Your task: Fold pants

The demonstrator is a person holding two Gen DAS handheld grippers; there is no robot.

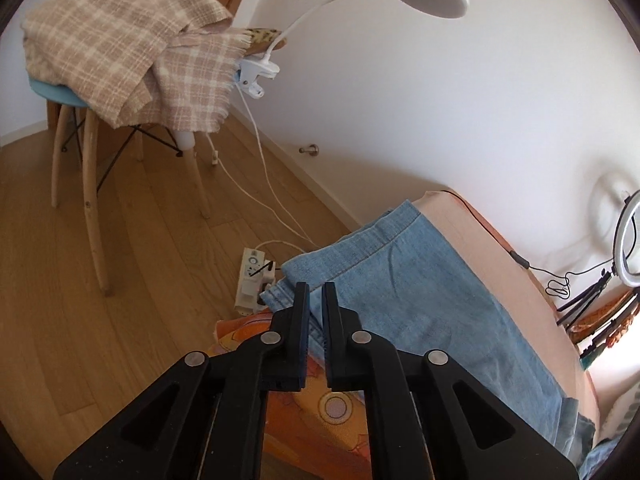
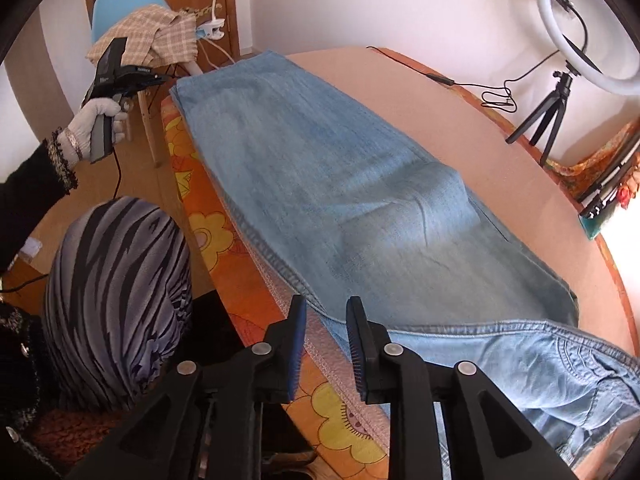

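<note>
The right tongs (image 2: 326,344) stand apart over the near seam of the pants (image 2: 340,184), gripping nothing — placed, I judge, to pinch that edge. The left tongs (image 1: 316,312) are nearly closed and empty above the hem end. The jeans lie flat, legs stacked, along the peach tabletop (image 2: 500,152) — ready for a lengthwise fold. No legible writing anywhere.
</note>
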